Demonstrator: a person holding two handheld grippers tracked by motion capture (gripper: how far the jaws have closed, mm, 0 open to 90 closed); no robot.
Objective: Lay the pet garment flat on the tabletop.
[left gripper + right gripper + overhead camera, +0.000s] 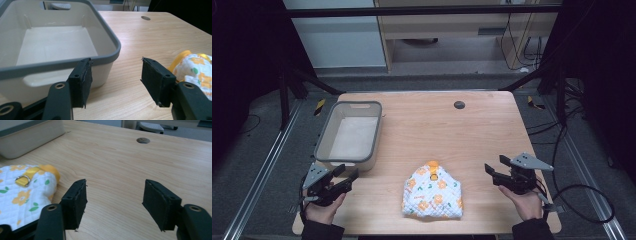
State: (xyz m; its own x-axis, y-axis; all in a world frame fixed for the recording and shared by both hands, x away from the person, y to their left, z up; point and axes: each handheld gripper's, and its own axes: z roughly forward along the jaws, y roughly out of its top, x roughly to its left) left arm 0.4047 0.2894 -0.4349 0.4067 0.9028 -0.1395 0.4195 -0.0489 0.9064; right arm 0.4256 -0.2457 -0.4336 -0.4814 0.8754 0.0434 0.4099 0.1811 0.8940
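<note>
1. The left gripper (343, 176) sits low at the near left corner of the worktop (432, 120), held in a hand (323, 210); its two flat black jaws, faced with matte pads, stand well apart with nothing between them.
2. The right gripper (493, 176) rests at the near right, also held in a hand (528, 204), with a grey three-cornered plate on top. Its jaws are spread wide too, over bare wood.
3. Between the two grippers, well apart from each, lies a folded quilted cloth (432, 193): soft white fabric stitched in small squares, printed with orange flowers and green leaves, roughly house-shaped with a peak at its far end.
4. At that peak a yellow strap (28, 175) carries a small metal D-ring (23, 180), seen just left of the right gripper's jaws.
5. Just ahead of the left gripper stands a rectangular plastic tub (107, 37), cream walls with rounded corners, a smooth grey rim and a handle slot in the far wall.
6. The worktop is pale wood with a fine straight grain; a small round dark cap (459, 104) is set into it, far ahead of the right gripper.
</note>
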